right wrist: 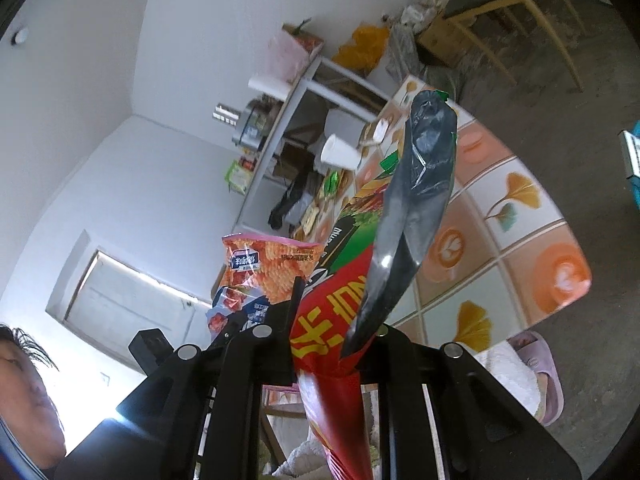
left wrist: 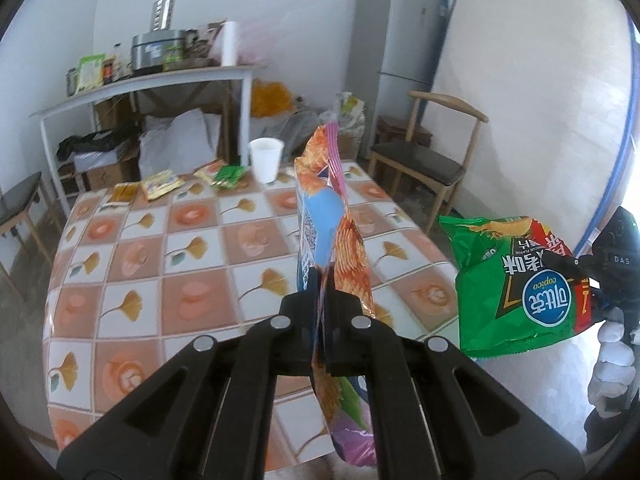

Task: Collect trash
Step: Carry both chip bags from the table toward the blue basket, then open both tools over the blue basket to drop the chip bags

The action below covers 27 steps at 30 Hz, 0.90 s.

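Note:
My left gripper [left wrist: 322,280] is shut on an orange and blue snack bag [left wrist: 324,200] and holds it upright above the tiled table [left wrist: 168,264]. My right gripper [right wrist: 332,312] is shut on a green and red chip bag [right wrist: 340,320], whose silver inside [right wrist: 416,200] faces the camera. That chip bag also shows in the left wrist view [left wrist: 520,284], off the table's right edge. The orange bag also shows in the right wrist view [right wrist: 264,264]. Several small wrappers [left wrist: 160,184] and a white paper cup [left wrist: 266,158] sit at the table's far end.
A wooden chair [left wrist: 424,160] stands right of the table, with a grey fridge [left wrist: 392,52] and a leaning mattress [left wrist: 532,100] behind it. A cluttered white shelf table [left wrist: 148,80] stands beyond the far edge. Another chair [left wrist: 20,208] stands at the left.

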### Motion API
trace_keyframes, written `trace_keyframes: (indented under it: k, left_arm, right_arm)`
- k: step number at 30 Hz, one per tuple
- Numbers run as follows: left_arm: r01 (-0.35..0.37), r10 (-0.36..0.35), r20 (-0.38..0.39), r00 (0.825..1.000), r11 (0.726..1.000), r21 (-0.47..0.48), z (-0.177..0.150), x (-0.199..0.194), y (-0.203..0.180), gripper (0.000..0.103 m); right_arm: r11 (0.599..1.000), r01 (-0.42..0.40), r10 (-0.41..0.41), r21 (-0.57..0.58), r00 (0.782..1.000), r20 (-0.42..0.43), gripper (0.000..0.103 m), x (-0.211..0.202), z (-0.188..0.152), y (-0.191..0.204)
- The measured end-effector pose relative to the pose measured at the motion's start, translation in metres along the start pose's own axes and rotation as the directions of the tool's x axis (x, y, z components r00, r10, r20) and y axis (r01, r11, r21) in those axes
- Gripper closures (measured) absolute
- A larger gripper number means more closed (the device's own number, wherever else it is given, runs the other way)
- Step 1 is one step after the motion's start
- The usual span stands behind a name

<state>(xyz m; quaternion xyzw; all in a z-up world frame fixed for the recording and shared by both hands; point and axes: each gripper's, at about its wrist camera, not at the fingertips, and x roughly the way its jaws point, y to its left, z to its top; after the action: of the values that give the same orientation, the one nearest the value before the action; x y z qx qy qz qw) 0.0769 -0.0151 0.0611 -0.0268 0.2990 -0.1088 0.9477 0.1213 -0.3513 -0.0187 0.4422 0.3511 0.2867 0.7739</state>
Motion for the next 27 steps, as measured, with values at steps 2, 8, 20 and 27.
trace_keyframes:
  k: [2, 8, 20, 27]
  left_arm:
    - [0.028, -0.028, 0.003, 1.000, 0.999, 0.020, 0.005, 0.003, -0.013, 0.102]
    - [0.154, -0.154, -0.004, 0.988, 0.985, 0.075, 0.027, 0.020, -0.058, 0.102]
    - [0.378, -0.357, -0.140, 0.924, 0.908, 0.182, 0.047, 0.099, -0.182, 0.102]
    - [0.439, -0.362, -0.321, 0.875, 0.873, 0.212, 0.026, 0.181, -0.259, 0.102]
  right_arm:
    - [1.000, 0.002, -0.002, 0.006, 0.999, 0.036, 0.088, -0.017, 0.000, -0.004]
    - [0.998, 0.042, -0.048, 0.038, 0.984, 0.174, 0.088, -0.077, 0.002, -0.018]
    - [0.936, 0.233, -0.329, 0.263, 0.845, 0.423, 0.088, -0.214, -0.025, -0.082]
    - [0.857, 0.340, -0.491, 0.388, 0.768, 0.411, 0.088, -0.242, -0.035, -0.124]
